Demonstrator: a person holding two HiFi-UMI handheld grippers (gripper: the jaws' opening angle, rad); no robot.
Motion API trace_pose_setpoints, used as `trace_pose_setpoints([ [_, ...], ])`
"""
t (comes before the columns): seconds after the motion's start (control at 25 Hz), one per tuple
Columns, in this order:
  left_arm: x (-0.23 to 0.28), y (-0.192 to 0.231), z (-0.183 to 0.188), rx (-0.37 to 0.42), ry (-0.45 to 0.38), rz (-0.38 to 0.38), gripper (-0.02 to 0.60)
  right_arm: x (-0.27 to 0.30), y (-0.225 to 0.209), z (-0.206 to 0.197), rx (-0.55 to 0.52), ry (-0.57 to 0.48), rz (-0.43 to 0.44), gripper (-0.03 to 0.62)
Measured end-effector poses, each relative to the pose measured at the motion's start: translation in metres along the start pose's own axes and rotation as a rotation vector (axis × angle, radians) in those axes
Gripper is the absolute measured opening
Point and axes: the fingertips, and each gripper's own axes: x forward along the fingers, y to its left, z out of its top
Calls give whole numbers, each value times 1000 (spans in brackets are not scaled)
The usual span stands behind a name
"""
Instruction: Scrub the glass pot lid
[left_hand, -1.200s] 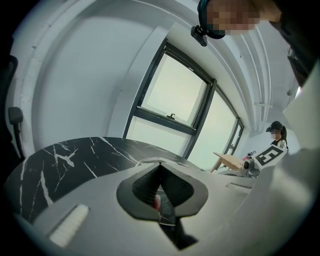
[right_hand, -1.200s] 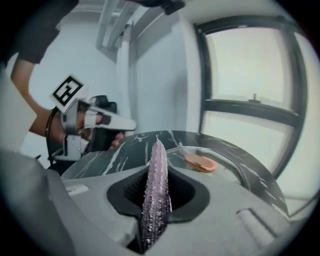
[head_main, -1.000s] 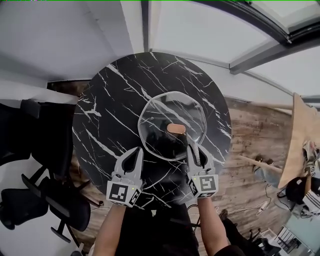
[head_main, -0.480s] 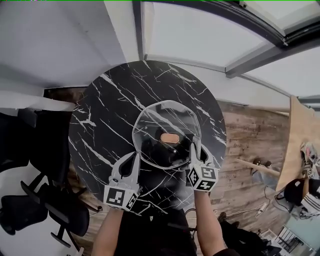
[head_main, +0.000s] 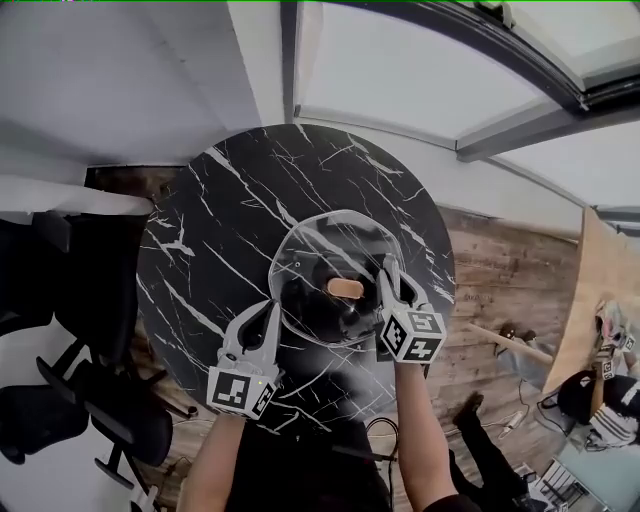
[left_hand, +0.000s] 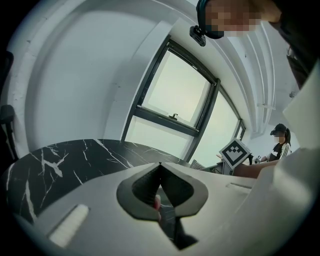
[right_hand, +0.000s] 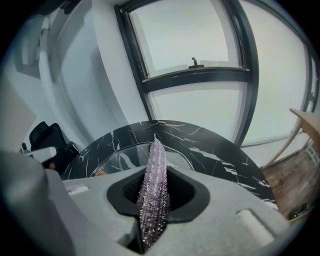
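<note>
The glass pot lid (head_main: 330, 255), clear with a tan handle (head_main: 345, 288), is over the middle of the round black marble table (head_main: 210, 220). My left gripper (head_main: 271, 306) is shut, its tips pinching the lid's near-left rim. My right gripper (head_main: 388, 270) is at the lid's right edge, shut on a glittery purple scrub pad (right_hand: 152, 185) that stands upright between its jaws. In the right gripper view the lid (right_hand: 125, 155) shows just beyond the pad. In the left gripper view the left gripper (left_hand: 159, 172) has its jaws closed to a point, and the glass itself is hard to make out.
Black office chairs (head_main: 60, 330) stand left of the table. A wood floor (head_main: 500, 290) lies to the right, with a wooden table edge (head_main: 585, 300) and a person (head_main: 600, 395) at the far right. White walls and large windows (right_hand: 200, 50) lie beyond the table.
The right gripper has moved forward and up along the lid's right edge. The left gripper keeps its place at the lid's near-left rim. The view has shifted slightly.
</note>
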Motion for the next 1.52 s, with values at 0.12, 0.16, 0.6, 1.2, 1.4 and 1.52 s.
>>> trace_pose_setpoints([
  [0.12,1,4,1,-7,0,4,3,11,6,9,-18,21,19,78],
  [0.16,1,5,2,-8,1,6,3,15,8,12,-23,31,27,78],
  [0.6,-2,33,8,-35,-18,51,3,60,50,45,-158,145,147,78],
  [1.2,-29,53,9,-63,-47,88,3,81,164,19,-722,291,412,80],
  [1.4,-43,59,7,-61,-57,95,3,74,194,-3,-848,338,511,80],
  [1.52,-52,64,4,-69,-65,108,3,67,210,-19,-917,358,560,80],
])
